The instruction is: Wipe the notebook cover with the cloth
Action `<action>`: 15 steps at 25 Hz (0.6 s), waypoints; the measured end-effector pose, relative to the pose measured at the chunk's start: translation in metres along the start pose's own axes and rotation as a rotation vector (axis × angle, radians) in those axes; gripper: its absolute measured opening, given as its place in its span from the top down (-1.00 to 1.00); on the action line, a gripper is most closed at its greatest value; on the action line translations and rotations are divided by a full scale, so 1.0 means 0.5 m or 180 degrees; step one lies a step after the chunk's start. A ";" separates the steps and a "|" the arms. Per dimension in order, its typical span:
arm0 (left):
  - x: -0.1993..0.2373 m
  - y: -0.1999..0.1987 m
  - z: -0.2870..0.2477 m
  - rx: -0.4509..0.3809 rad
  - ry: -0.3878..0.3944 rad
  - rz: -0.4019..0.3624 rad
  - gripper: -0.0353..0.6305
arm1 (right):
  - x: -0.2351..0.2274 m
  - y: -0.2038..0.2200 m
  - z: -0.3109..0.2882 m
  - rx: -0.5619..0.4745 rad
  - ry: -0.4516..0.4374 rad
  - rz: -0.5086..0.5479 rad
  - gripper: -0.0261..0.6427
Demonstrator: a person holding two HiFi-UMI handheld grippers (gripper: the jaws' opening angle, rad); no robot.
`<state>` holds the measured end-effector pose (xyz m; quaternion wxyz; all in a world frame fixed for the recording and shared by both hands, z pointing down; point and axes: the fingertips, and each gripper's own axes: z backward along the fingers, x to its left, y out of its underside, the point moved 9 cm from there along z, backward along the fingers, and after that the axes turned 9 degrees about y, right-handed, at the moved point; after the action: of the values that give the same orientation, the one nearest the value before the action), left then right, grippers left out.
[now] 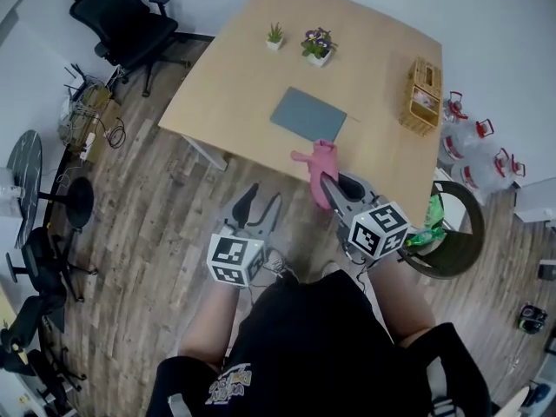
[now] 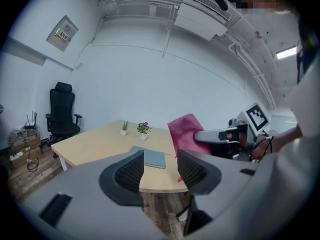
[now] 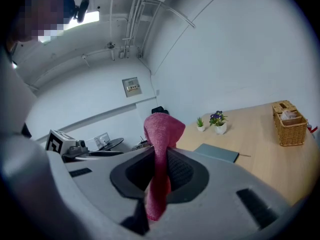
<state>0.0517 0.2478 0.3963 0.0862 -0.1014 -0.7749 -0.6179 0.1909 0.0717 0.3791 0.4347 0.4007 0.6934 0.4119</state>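
Observation:
A grey-blue notebook [image 1: 308,115] lies flat on the wooden table [image 1: 234,85], closed, near the front edge. My right gripper [image 1: 334,185] is shut on a pink cloth [image 1: 321,168], which sticks up from between its jaws and hangs below them; it hovers just short of the table's front edge, apart from the notebook. In the right gripper view the cloth [image 3: 161,134] is pinched between the pads, with the notebook [image 3: 216,153] further ahead. My left gripper [image 1: 263,200] stands open and empty over the floor in front of the table. The left gripper view shows the notebook [image 2: 150,157] beyond its jaws.
Two small potted plants [image 1: 274,36] [image 1: 317,44] stand at the table's far side. A wicker basket [image 1: 423,94] sits at the right edge. A black office chair [image 1: 122,16] is at far left, water jugs [image 1: 473,142] and a round chair [image 1: 452,228] at right.

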 end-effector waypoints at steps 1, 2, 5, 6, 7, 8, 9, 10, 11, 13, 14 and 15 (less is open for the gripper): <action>0.010 -0.004 0.002 0.0001 0.0026 -0.0001 0.34 | 0.007 -0.003 -0.005 -0.0011 0.0024 0.0010 0.75; 0.020 -0.008 0.003 -0.0002 0.0050 -0.0004 0.34 | 0.014 -0.006 -0.009 -0.0021 0.0047 0.0021 0.75; 0.045 -0.014 0.004 -0.0006 0.0099 0.0013 0.34 | 0.027 -0.014 -0.019 -0.0024 0.0104 0.0053 0.75; 0.052 -0.014 0.004 -0.0005 0.0107 0.0024 0.34 | 0.029 -0.015 -0.022 -0.0019 0.0120 0.0060 0.75; 0.058 -0.013 0.003 -0.0001 0.0114 0.0032 0.34 | 0.029 -0.017 -0.025 -0.0015 0.0137 0.0062 0.75; 0.063 -0.013 0.001 0.0002 0.0120 0.0041 0.34 | 0.028 -0.019 -0.028 -0.0014 0.0153 0.0059 0.75; 0.068 -0.014 -0.001 0.0003 0.0127 0.0051 0.34 | 0.027 -0.021 -0.032 -0.0014 0.0167 0.0051 0.75; 0.072 -0.016 -0.003 0.0003 0.0135 0.0063 0.34 | 0.026 -0.022 -0.036 -0.0012 0.0177 0.0042 0.75; 0.074 -0.017 -0.005 0.0003 0.0142 0.0078 0.34 | 0.025 -0.023 -0.040 -0.0007 0.0182 0.0037 0.75; 0.079 -0.016 -0.009 -0.0005 0.0141 0.0110 0.34 | 0.020 -0.023 -0.049 0.0009 0.0185 0.0030 0.75; 0.081 -0.013 -0.010 0.0003 0.0136 0.0123 0.34 | 0.017 -0.023 -0.055 0.0016 0.0186 0.0024 0.75; 0.085 -0.010 -0.011 0.0023 0.0130 0.0135 0.34 | 0.014 -0.023 -0.061 0.0021 0.0186 0.0017 0.75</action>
<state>0.0095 0.2436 0.4035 0.1155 -0.1048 -0.7729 -0.6151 0.1581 0.0674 0.3751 0.4118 0.3918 0.7061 0.4223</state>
